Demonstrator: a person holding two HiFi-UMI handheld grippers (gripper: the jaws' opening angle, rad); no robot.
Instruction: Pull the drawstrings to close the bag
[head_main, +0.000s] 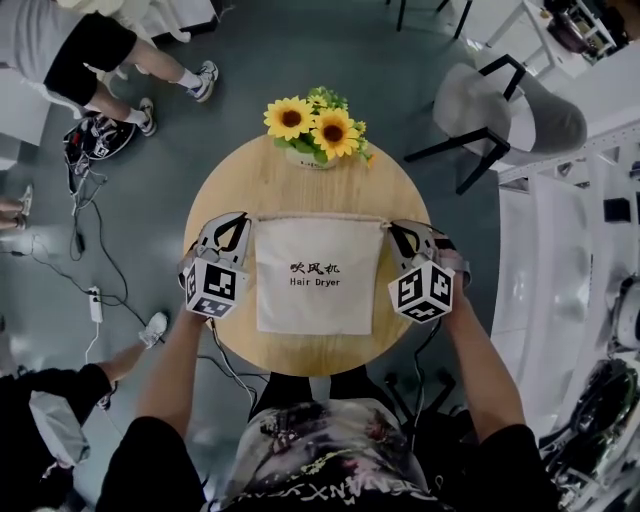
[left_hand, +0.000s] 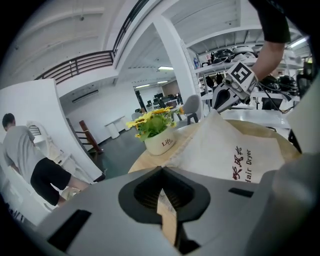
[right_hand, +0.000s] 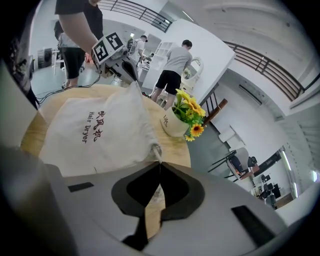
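A cream drawstring bag (head_main: 316, 275) printed "Hair Dryer" lies on the round wooden table (head_main: 225, 190). My left gripper (head_main: 243, 222) is at the bag's top left corner and my right gripper (head_main: 392, 230) at its top right corner. In the left gripper view the jaws of the left gripper (left_hand: 161, 172) are shut, with a strip of the bag's cream drawstring (left_hand: 165, 207) pinched between them. In the right gripper view the right gripper (right_hand: 160, 167) is shut on the drawstring (right_hand: 156, 152) coming out of the bag's gathered corner. Both corners of the bag (right_hand: 100, 130) are raised off the table.
A white pot of sunflowers (head_main: 315, 128) stands at the table's far edge, just beyond the bag's mouth. A grey chair (head_main: 510, 110) is on the floor at the upper right. Cables (head_main: 85, 240) and people's legs are on the floor at the left.
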